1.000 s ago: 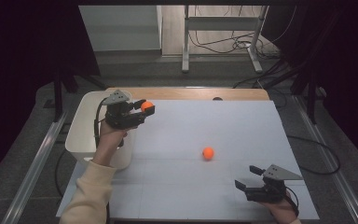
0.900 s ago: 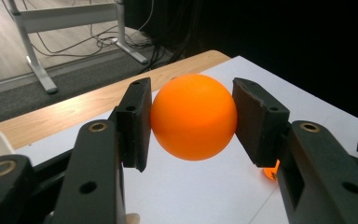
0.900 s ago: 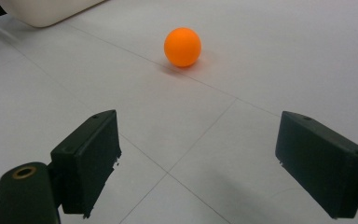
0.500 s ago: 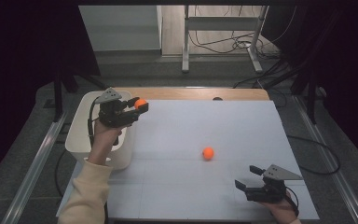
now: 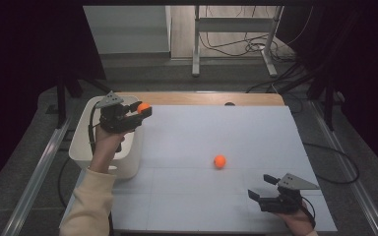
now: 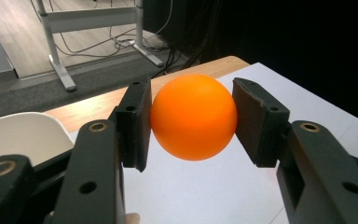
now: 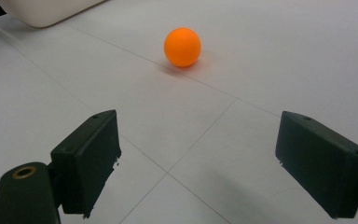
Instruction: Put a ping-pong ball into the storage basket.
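An orange ball (image 6: pixel 193 116) sits pinched between the two black pads of my left gripper (image 6: pixel 191 123). In the high view that held ball (image 5: pixel 143 107) hangs over the right rim of the white bin (image 5: pixel 81 140), with the left gripper (image 5: pixel 140 112) shut on it. A second orange ball (image 5: pixel 220 161) lies on the white table top, right of the middle. My right gripper (image 5: pixel 261 191) rests low near the front right corner, jaws wide apart and nothing between them. In the right gripper view the loose ball (image 7: pixel 182 46) lies ahead of the right gripper (image 7: pixel 205 168).
The white table top (image 5: pixel 202 132) has a wooden strip along its far edge. The bin stands at the table's left edge, and its corner (image 7: pixel 42 11) shows in the right gripper view. Metal table legs and cables lie on the floor beyond.
My left gripper has carried the ball a little to the left, toward the bin. The right gripper and the loose ball have stayed where they were.
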